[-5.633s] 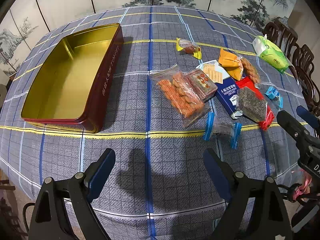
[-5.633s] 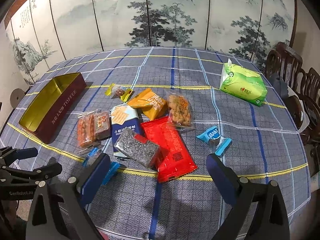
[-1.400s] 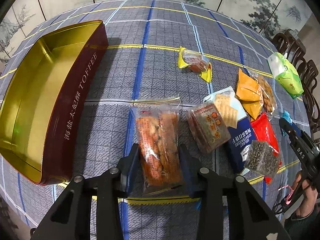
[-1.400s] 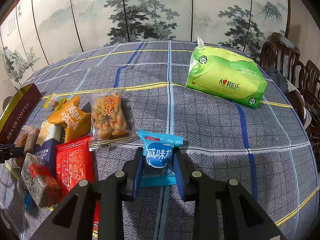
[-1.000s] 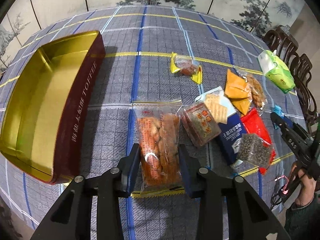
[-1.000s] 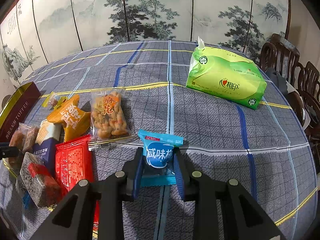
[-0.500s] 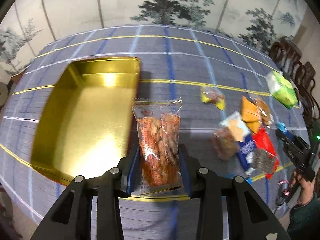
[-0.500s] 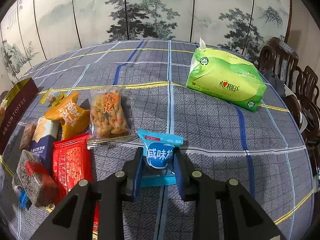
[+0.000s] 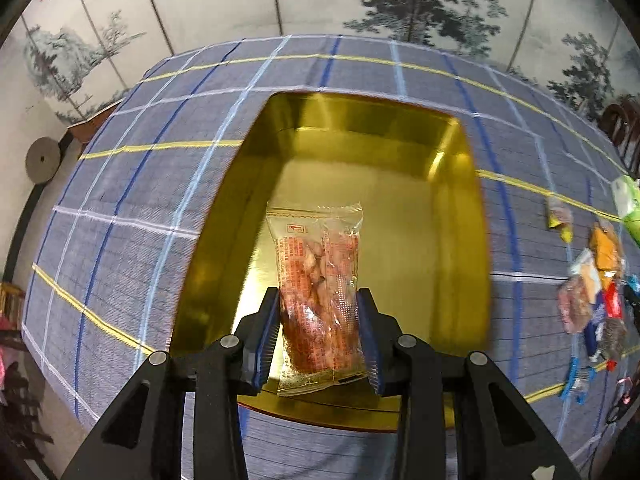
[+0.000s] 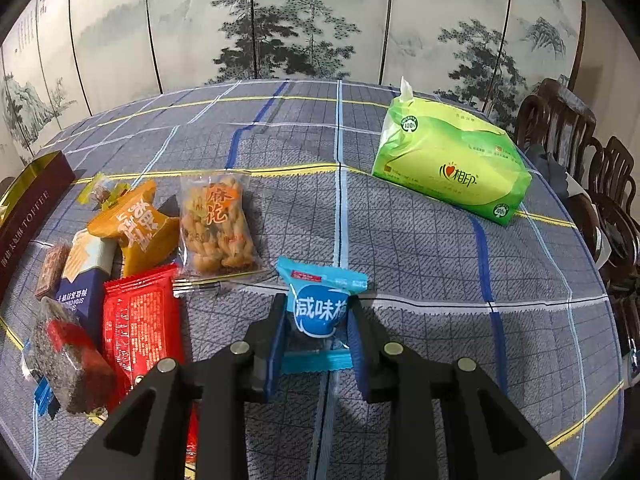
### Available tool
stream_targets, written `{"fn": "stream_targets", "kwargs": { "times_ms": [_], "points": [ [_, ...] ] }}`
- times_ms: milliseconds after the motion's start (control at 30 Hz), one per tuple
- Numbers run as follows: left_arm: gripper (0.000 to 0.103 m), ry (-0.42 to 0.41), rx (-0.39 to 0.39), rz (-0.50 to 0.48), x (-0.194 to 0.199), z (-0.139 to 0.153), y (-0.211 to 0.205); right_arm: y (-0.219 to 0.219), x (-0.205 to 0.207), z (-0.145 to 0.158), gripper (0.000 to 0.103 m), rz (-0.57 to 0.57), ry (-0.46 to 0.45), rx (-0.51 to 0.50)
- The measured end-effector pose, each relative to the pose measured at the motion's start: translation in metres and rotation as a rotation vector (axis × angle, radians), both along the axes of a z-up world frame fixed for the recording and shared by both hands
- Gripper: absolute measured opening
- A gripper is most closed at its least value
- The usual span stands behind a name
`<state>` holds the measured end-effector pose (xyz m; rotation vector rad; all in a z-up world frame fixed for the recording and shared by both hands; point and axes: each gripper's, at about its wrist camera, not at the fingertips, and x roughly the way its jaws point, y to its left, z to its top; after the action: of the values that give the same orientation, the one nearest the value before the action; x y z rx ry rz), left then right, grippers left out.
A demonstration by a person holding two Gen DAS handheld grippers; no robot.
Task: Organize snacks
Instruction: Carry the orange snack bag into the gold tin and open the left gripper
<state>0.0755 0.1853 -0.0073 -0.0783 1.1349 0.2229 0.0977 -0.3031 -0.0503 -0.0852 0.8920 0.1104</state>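
While the left gripper hangs above the tin, its two blue-padded jaws pinch a clear crinkled packet of orange snacks, one pad on each long side. That tin is a single rectangular box with rounded corners, glossy gold inside and dark red outside, sitting on a grey checked tablecloth of woven fabric. Far right, a blurred cluster of wrappers lies on the cloth; I cannot count them in this view.

From the right wrist, the right gripper clamps one small blue foil sachet that rests on the cloth. To its left lie a clear bag of twisted fried dough, an orange pouch, a flat red pack, a navy-and-white box and a dark speckled block in film. One soft green tissue pack sits well apart.
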Motion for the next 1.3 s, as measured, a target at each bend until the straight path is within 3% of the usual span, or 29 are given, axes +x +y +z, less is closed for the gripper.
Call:
{"fn": "stream_targets", "kwargs": {
  "times_ms": [533,867,1200,1300],
  "points": [
    [0.034,0.058,0.026,0.004,-0.003,-0.026,0.019,0.001,0.0,0.001,0.029,0.0,0.0,-0.003],
    [0.035,0.057,0.008,0.011,-0.005,-0.027,0.022,0.003,0.0,0.0,0.029,0.0,0.0,-0.001],
    [0.039,0.073,0.001,0.01,-0.004,-0.028,0.023,0.005,0.0,0.0,0.028,-0.007,0.001,-0.02],
    [0.044,0.068,-0.009,0.009,-0.005,-0.027,0.022,0.008,0.001,0.001,0.028,-0.014,0.008,-0.035]
  ]
}}
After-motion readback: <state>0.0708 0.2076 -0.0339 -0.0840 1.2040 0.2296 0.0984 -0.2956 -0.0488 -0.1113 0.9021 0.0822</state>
